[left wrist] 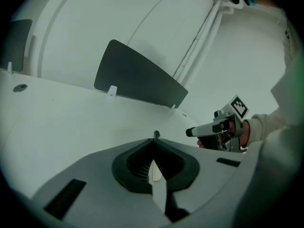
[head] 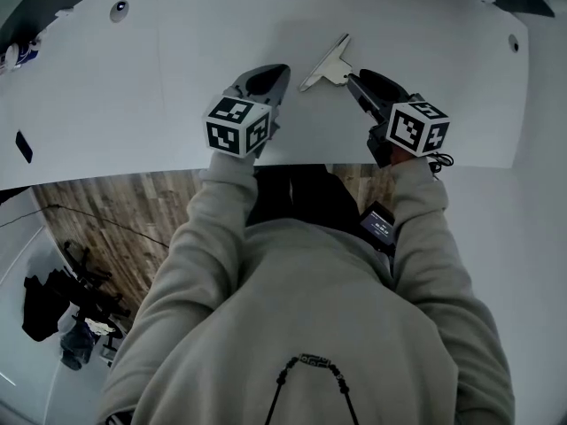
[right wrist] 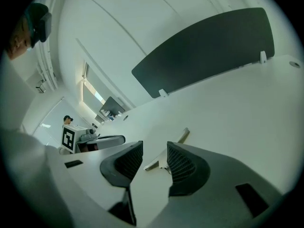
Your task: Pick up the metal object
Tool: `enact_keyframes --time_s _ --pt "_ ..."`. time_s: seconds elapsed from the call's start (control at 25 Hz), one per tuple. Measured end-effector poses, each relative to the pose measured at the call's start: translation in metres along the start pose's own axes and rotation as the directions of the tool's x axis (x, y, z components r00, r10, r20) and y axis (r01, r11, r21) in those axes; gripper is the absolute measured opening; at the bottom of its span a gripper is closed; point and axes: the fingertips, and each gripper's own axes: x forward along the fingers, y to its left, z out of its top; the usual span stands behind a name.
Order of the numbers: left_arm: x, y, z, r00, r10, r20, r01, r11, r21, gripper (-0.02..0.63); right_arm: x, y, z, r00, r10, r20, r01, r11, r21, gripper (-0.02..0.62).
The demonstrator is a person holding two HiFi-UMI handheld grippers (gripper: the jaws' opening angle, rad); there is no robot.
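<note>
The metal object [head: 326, 65], a flat silver T-shaped bracket, lies on the white table [head: 177, 78]. My right gripper [head: 352, 80] is just right of it, its tips at the bracket's near end. In the right gripper view the right gripper [right wrist: 154, 148] is open, and the bracket [right wrist: 183, 136] lies on the table just beyond the gap, touching neither pad. My left gripper [head: 282, 71] rests on the table left of the bracket, a short gap away. Its jaws are shut and empty in the left gripper view [left wrist: 156, 136], where the right gripper [left wrist: 209, 129] also shows.
A dark panel [left wrist: 137, 75] stands along the table's far edge, also seen in the right gripper view [right wrist: 204, 51]. Cable holes [head: 118, 9] [head: 514, 42] sit near the far corners. The table's front edge runs just behind both grippers, with wooden floor [head: 115, 211] below.
</note>
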Motion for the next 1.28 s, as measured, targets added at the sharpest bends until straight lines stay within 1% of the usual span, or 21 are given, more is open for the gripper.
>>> enact_keyframes --time_s 0.16,0.44,0.56,0.72,0.88,0.96,1.04,1.16,1.28 --pt "0.003 0.000 -0.003 1.000 -0.005 -0.004 0.005 1.000 -0.002 0.002 0.003 -0.012 -0.009 0.999 -0.024 -0.025 0.025 0.999 0.037 0.152" --pt "0.000 0.007 -0.008 1.000 -0.008 -0.010 0.008 1.000 -0.012 0.002 0.015 -0.016 -0.023 0.996 -0.026 -0.088 0.031 0.998 0.058 0.153" --pt "0.003 0.010 -0.011 1.000 -0.007 -0.017 0.007 1.000 -0.014 0.002 0.019 -0.021 -0.025 0.996 -0.004 -0.091 0.015 0.993 0.119 0.152" --pt "0.003 0.012 -0.012 1.000 -0.014 -0.024 0.014 1.000 -0.020 0.002 0.025 -0.027 -0.030 0.994 -0.015 -0.111 0.030 0.991 0.132 0.152" --pt "0.007 0.015 -0.016 0.999 -0.016 -0.028 0.015 1.000 -0.026 0.002 0.032 -0.031 -0.031 0.995 -0.012 -0.103 0.032 0.980 0.196 0.152" --pt "0.010 0.017 -0.016 0.999 -0.016 -0.029 0.015 1.000 -0.027 0.002 0.036 -0.034 -0.033 0.993 -0.016 -0.116 0.041 0.976 0.215 0.152" --pt "0.012 0.017 -0.014 0.999 -0.016 -0.033 0.015 1.000 -0.021 0.002 0.038 -0.036 -0.037 0.990 -0.025 -0.137 0.054 0.975 0.215 0.152" --pt "0.014 0.017 -0.015 0.999 -0.017 -0.048 0.017 1.000 0.000 0.003 0.041 -0.038 -0.038 0.989 -0.021 -0.147 0.053 0.975 0.216 0.152" --pt "0.015 0.020 -0.015 0.999 -0.015 -0.051 0.014 1.000 -0.005 0.002 0.046 -0.041 -0.038 0.986 -0.034 -0.161 0.069 0.975 0.213 0.152"
